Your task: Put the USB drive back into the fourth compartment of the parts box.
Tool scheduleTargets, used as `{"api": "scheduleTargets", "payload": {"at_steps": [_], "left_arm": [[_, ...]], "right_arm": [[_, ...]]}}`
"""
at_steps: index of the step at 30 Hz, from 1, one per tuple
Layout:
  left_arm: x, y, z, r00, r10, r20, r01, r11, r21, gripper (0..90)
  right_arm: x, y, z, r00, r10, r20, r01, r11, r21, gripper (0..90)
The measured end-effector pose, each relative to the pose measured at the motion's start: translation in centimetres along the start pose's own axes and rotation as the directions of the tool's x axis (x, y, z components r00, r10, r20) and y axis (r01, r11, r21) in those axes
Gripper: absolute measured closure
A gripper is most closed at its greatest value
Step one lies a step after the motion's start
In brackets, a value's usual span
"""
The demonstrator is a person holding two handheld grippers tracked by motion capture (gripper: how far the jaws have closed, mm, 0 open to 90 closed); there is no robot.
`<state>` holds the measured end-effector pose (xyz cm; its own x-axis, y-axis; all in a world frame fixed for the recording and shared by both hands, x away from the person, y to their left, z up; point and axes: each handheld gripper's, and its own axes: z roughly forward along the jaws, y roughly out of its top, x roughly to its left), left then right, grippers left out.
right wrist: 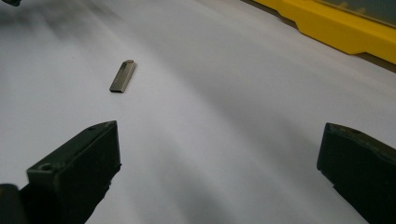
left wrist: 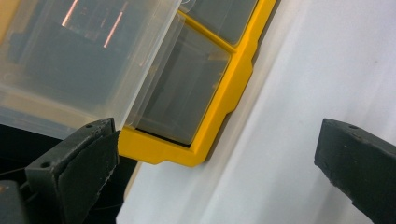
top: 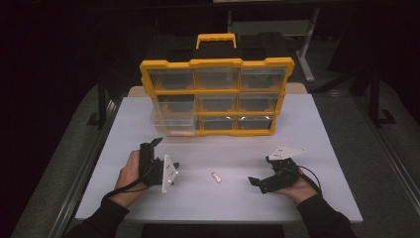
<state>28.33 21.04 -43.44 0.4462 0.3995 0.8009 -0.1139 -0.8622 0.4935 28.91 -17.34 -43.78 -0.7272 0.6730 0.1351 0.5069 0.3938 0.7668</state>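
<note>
Small metal stick [top: 216, 177] lies loose mid-desk near the front edge, between both grippers. Left gripper [top: 157, 154] and right gripper [top: 261, 182] both spread, empty. Organizer [top: 216, 96] at back edge, bottom-left drawer [top: 173, 120] pulled out. Likely pre-grasp: right gripper closes on the stick next.

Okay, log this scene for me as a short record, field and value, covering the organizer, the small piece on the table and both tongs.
organizer: yellow organizer, upright at the table's far side, nine clear drawers
open drawer: bottom-left drawer pulled partly out
small item: flat metal piece lying on the table between the tongs
left tongs: open, holding nothing, pointing toward the pulled-out drawer
right tongs: open, holding nothing, pointing toward the metal piece
</note>
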Motion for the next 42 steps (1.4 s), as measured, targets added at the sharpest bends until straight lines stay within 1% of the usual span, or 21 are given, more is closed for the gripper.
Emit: {"api": "scheduleTargets", "payload": {"at_steps": [2, 3, 7, 10, 16, 26, 31, 33, 34, 35, 38, 40, 42], "left_arm": [[0.1, 0.0, 0.0, 0.9999, -0.012, 0.011, 0.012, 0.9999, 0.003, 0.0], [0.1, -0.1, 0.0, 0.9996, -0.026, 0.015, 0.026, 0.9997, 0.002, 0.0], [0.3, -0.1, 0.1, 0.9986, -0.047, 0.026, 0.047, 0.9989, 0.003, 0.0], [0.5, -0.2, 0.1, 0.9945, -0.093, 0.048, 0.093, 0.9957, 0.005, 0.0], [0.7, -0.4, 0.1, 0.9900, -0.126, 0.063, 0.125, 0.9921, 0.011, 0.0], [1.2, -0.6, 0.2, 0.9753, -0.198, 0.098, 0.197, 0.9803, 0.016, 0.0], [1.4, -0.8, 0.3, 0.9637, -0.240, 0.117, 0.240, 0.9707, 0.016, 0.0], [1.5, -0.8, 0.3, 0.9574, -0.260, 0.126, 0.260, 0.9656, 0.017, 0.0], [1.6, -0.8, 0.3, 0.9554, -0.266, 0.129, 0.266, 0.9639, 0.018, 0.0], [1.6, -0.9, 0.4, 0.9510, -0.278, 0.135, 0.278, 0.9604, 0.019, 0.0], [1.7, -1.0, 0.4, 0.9415, -0.304, 0.147, 0.304, 0.9525, 0.022, 0.0], [1.8, -1.0, 0.4, 0.9331, -0.324, 0.156, 0.324, 0.9458, 0.025, 0.0], [2.0, -1.1, 0.4, 0.9269, -0.338, 0.164, 0.338, 0.9408, 0.030, 0.0]], "right_arm": [[0.0, 0.0, 0.0, 1.0000, 0.001, 0.000, -0.001, 1.000, 0.000, 0.0], [0.0, 0.0, 0.0, 1.0000, 0.001, 0.000, -0.001, 1.000, 0.000, 0.0], [0.0, 0.0, 0.0, 1.0000, 0.000, 0.001, 0.000, 1.000, -0.001, 0.0], [0.0, 0.0, 0.0, 1.0000, 0.001, 0.001, -0.001, 1.000, -0.002, 0.0], [0.0, 0.0, 0.0, 1.0000, 0.000, 0.000, 0.000, 1.000, -0.001, 0.0], [0.0, 0.0, 0.0, 1.0000, -0.001, 0.000, 0.001, 1.000, -0.002, 0.0], [0.0, 0.0, 0.0, 1.0000, -0.001, 0.001, 0.001, 1.000, -0.001, 0.0], [0.0, 0.0, 0.0, 1.0000, -0.001, 0.001, 0.001, 1.000, -0.003, 0.0], [0.0, 0.0, 0.0, 1.0000, -0.002, 0.001, 0.002, 1.000, -0.003, 0.0], [0.0, 0.0, 0.0, 1.0000, -0.002, 0.001, 0.002, 1.000, -0.003, 0.0], [0.0, 0.0, 0.0, 1.0000, 0.000, 0.000, 0.000, 1.000, -0.001, 0.0], [0.0, 0.0, 0.0, 1.0000, 0.002, -0.001, -0.002, 1.000, 0.002, 0.0], [0.0, 0.0, 0.0, 1.0000, 0.001, 0.000, -0.001, 1.000, 0.001, 0.0]]}}
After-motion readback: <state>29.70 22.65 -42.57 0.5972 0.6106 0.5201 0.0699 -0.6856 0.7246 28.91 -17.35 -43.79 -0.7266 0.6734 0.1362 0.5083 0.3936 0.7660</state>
